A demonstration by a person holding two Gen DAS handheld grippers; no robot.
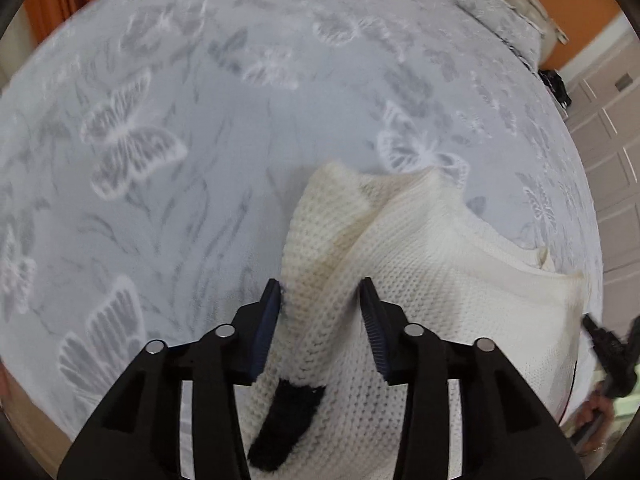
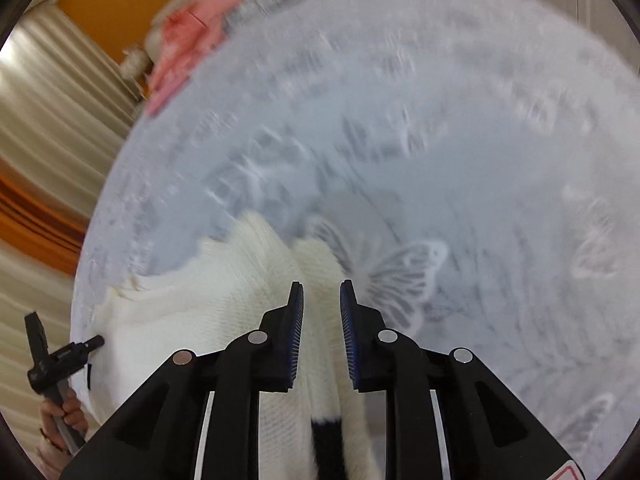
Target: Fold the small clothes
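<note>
**Sweater sleeves between both grippers**

A cream knit sweater is seen spread on the bedspread, which is printed with grey butterflies. A black-cuffed sleeve is bracketed by the left gripper; its pads are parted, one touching the knit's edge and the other just clear, so nothing is clamped. At the sweater's other side, a second sleeve is run between the right gripper's pads, which are narrowly apart; whether the knit is pinched cannot be told. A pink garment is seen well beyond the sweater, at the bedspread's far edge.
</note>
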